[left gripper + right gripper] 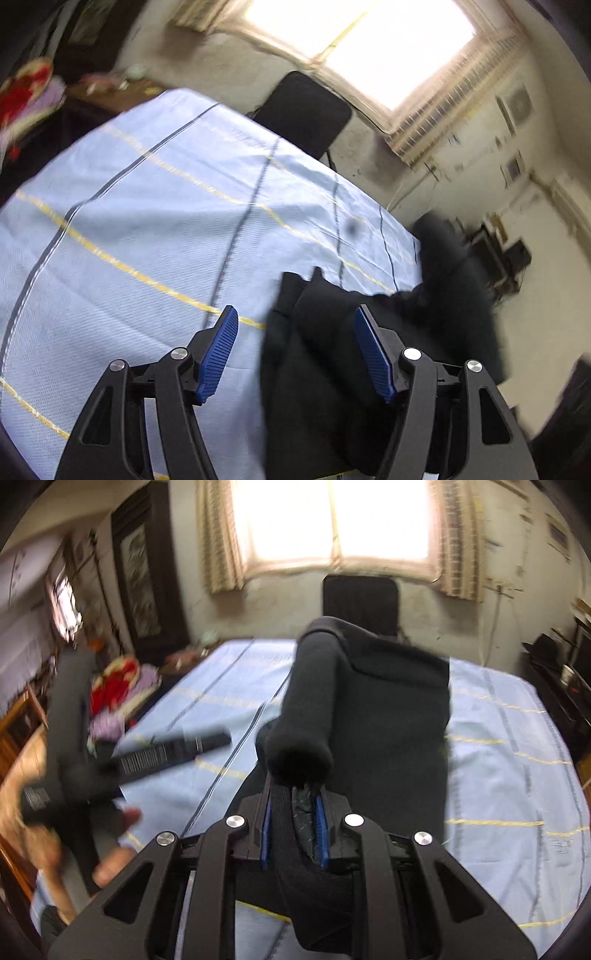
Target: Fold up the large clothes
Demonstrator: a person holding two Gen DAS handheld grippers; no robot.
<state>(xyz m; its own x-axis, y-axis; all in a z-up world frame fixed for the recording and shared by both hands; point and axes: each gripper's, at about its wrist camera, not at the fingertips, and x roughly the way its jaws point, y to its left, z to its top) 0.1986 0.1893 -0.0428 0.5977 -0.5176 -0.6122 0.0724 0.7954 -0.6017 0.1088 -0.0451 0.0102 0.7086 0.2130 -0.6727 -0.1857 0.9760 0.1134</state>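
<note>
Folding looks barely under way, judging by how the dark garment lies: most of it sprawls in a loose heap on the pale blue striped sheet that covers the work surface, with a sleeve lifted up off the cloth toward the camera. At the near end of that sleeve the right gripper is clamped tight on dark fabric, its blue pads pressed against a bunched cuff or hem (which of the two I cannot tell through the blur). The left gripper has its jaws spread wide and holds nothing; in its own view it hovers over the near edge of the garment, one blue pad over bare sheet and the other over black cloth, and whether either pad touches the fabric cannot be told. In the right wrist view the same tool shows as a blurred black shape off to the left, gripped by the person's hand. No clean crease or squared edge shows anywhere, so I judge that nearly all the work remains: the sleeve needs laying in across the body, the body needs smoothing flat, and the halves then need doubling over. A black chair stands beyond the far edge, under the bright window.
</note>
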